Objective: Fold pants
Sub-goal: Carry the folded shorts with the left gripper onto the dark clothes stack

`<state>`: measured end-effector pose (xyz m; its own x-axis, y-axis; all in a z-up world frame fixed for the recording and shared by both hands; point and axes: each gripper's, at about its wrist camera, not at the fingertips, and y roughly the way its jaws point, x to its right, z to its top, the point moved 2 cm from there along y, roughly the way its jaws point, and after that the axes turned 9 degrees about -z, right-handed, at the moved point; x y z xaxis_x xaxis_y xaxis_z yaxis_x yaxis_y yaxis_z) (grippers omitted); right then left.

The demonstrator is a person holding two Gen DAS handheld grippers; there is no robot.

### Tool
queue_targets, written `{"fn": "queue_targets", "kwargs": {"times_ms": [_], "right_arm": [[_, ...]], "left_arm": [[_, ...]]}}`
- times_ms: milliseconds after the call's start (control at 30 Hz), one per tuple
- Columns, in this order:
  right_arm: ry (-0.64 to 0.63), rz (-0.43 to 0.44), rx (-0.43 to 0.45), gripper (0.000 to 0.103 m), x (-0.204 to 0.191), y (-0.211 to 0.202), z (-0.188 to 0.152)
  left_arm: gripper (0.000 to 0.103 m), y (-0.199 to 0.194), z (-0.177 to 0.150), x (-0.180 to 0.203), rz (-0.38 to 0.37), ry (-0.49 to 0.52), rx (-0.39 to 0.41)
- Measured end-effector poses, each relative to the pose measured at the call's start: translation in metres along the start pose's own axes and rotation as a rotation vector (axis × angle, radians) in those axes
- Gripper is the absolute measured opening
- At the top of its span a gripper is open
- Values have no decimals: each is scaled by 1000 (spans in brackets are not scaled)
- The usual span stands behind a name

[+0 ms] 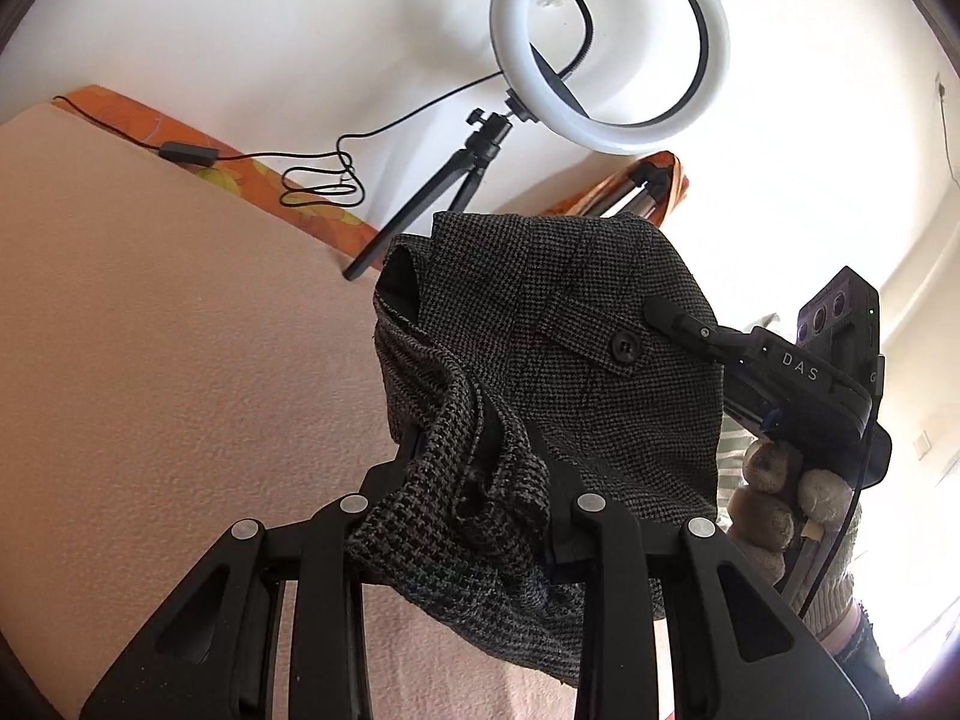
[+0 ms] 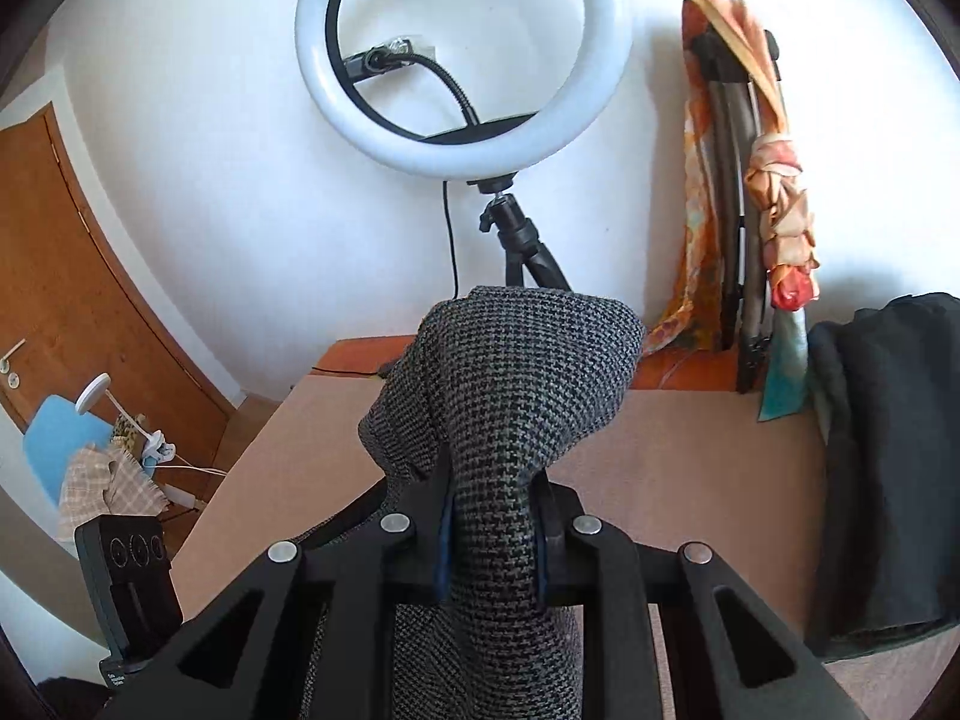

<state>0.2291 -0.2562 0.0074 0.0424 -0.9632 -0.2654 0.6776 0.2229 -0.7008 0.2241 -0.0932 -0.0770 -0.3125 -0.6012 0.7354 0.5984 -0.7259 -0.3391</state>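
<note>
I have the houndstooth pants [image 1: 540, 372] lifted clear above the beige table [image 1: 150, 360], waistband bunched; no fold looks laid yet, so most remains. My left gripper [image 1: 474, 468] and right gripper [image 2: 489, 510] are each clamped on the cloth.

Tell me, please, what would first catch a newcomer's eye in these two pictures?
Probably the grey houndstooth pants, bunched up and lifted above the peach surface, with the left gripper and right gripper both clamped on the cloth. Next comes the white ring light on its small tripod against the wall behind.
</note>
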Motion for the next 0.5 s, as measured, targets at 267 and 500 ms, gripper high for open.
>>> {"fn": "queue_targets", "kwargs": {"times_ms": [267,500], "right_arm": [[43,-72,64,18,75,-49,13],[65,-133,104,18,128,-72,27]], "left_arm": [[29,56,-2,60,-85,68,-38],[29,106,-7,108,-140,133,-67]]}}
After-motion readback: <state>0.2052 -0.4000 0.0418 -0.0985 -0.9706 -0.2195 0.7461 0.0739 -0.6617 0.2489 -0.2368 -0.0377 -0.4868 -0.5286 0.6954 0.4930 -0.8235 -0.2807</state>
